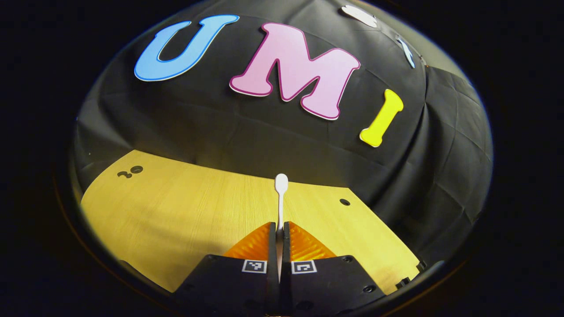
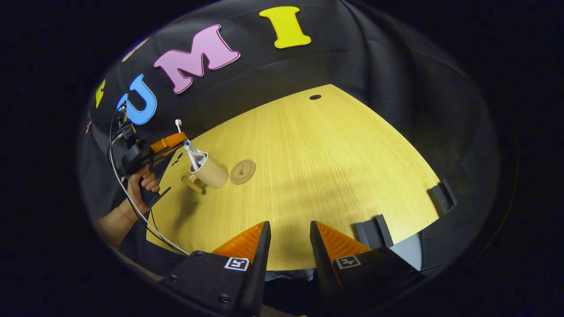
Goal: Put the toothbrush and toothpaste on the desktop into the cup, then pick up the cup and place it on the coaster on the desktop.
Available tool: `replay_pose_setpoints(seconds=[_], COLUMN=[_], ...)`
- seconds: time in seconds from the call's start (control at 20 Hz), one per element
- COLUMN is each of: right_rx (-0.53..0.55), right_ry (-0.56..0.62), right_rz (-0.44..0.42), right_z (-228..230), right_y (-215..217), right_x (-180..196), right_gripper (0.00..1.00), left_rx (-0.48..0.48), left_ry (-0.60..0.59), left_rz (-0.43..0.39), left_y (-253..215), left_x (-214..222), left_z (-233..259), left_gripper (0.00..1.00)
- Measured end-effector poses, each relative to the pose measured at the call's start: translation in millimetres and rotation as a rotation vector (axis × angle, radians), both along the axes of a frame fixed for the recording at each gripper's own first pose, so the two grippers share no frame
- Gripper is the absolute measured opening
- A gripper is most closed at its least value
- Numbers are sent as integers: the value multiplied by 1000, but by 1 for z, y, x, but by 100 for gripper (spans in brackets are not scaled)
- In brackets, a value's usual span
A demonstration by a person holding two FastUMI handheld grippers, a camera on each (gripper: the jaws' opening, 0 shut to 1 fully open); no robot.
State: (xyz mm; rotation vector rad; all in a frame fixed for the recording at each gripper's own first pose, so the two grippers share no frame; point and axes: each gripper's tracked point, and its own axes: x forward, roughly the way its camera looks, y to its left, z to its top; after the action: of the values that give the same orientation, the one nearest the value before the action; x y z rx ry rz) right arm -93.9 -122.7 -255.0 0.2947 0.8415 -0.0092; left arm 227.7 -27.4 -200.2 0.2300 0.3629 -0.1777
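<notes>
Left gripper view: the left gripper (image 1: 279,229) has both orange fingers (image 1: 255,244) pressed together on the thin white handle of the toothbrush (image 1: 280,193). The handle runs straight out from between the fingertips; its rounded white head sits at the far end, seen against the back edge of the desktop (image 1: 176,207). The brush is lifted clear of the wood, with no contact visible. A small dark hole in the desktop (image 1: 344,202) lies to the right of the brush head.

Right gripper view, left to right: a hand (image 2: 140,182) grips the left gripper's handle at the left edge of the desktop, cables trailing down from it. Orange fingers point toward the cup (image 2: 211,172), and the toothbrush head stands up above them, bristles uppermost. Just right of those fingers the toothpaste tube (image 2: 194,154) leans out of the cup, cap end up. The cup lies near the left side of the desktop, tilted in this picture, its handle toward the hand. The round brown coaster (image 2: 243,171) sits just beside the cup on its right, apart from it or barely touching; cannot tell which. Farther right is bare wood. At the bottom, the right gripper (image 2: 288,233) has its fingers spread with a clear gap, nothing between them, well apart from the cup.
</notes>
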Motion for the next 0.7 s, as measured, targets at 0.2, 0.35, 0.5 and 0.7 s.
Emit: replay_pose_setpoints(seconds=[0.2,0.35,0.5,0.7], right_rx=[9,1,7,13], right_ry=[1,0,2,-5], right_rz=[-5,0,9,17], right_z=[2,0,-1,1], right_y=[0,0,0,0], right_x=[0,0,0,2], right_gripper=[55,55,55,55], left_rx=[-7,35,55,39], left_ry=[45,54,76,133], left_rz=[8,24,32,43], left_y=[3,13,21,25], left_x=[-4,-5,-14,-28], left_z=[-16,-23,-29,-38], left_gripper=[7,10,12,25])
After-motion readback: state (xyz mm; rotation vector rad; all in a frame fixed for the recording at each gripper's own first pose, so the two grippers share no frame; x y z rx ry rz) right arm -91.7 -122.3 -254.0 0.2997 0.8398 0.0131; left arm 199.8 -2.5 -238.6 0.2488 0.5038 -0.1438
